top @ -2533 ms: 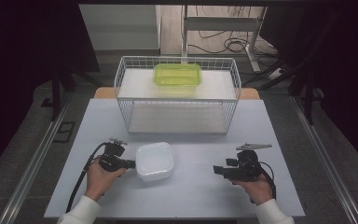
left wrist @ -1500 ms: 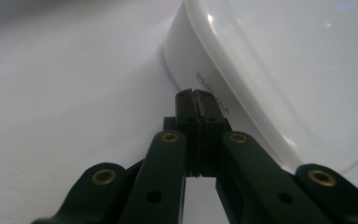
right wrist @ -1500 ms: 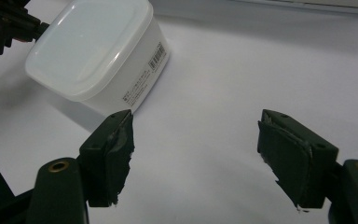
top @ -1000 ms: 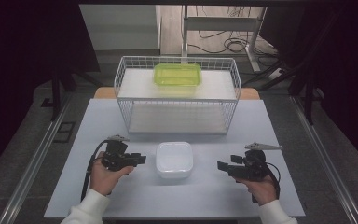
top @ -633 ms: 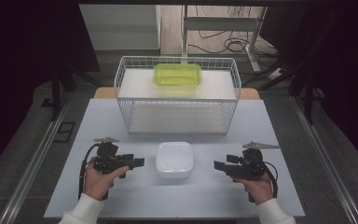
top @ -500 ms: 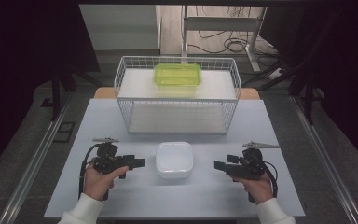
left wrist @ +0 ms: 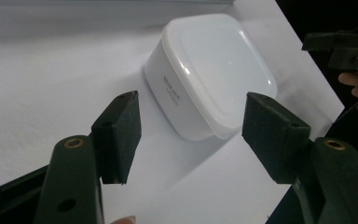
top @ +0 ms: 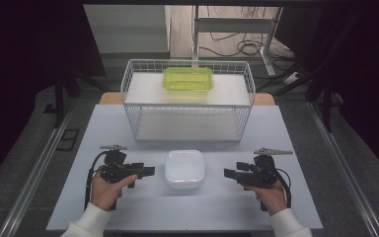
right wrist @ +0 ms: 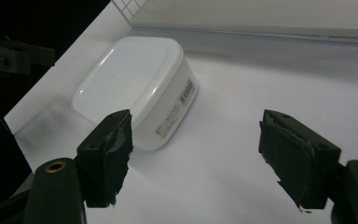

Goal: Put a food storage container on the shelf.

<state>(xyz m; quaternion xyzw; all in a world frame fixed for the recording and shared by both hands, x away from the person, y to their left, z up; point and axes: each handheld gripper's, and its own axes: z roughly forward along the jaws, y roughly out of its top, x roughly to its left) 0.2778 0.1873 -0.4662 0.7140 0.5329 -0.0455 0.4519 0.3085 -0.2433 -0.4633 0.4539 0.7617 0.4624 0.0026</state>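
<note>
A white lidded container point(top: 184, 169) sits on the table between my two grippers. My left gripper point(top: 149, 171) lies level to its left, pointing at it, a short gap away. In the left gripper view the container point(left wrist: 214, 74) lies beyond the left gripper point(left wrist: 193, 130), whose jaws have just been opening, with nothing between them. My right gripper point(top: 228, 173) points at the container from the right, open and apart from it. The right gripper view has the container point(right wrist: 135, 84) ahead and left of the right gripper point(right wrist: 200, 158).
A white wire basket point(top: 187, 62) stands at the back of the light table point(top: 128, 123), with a green lidded container point(top: 188, 81) inside on a raised shelf. Bare tabletop lies around the white container. Dark floor and rails flank the table.
The white container shifted right to the middle with the left gripper on it. The left gripper then let go, opened and drew back a little to the left. The right gripper stayed.
</note>
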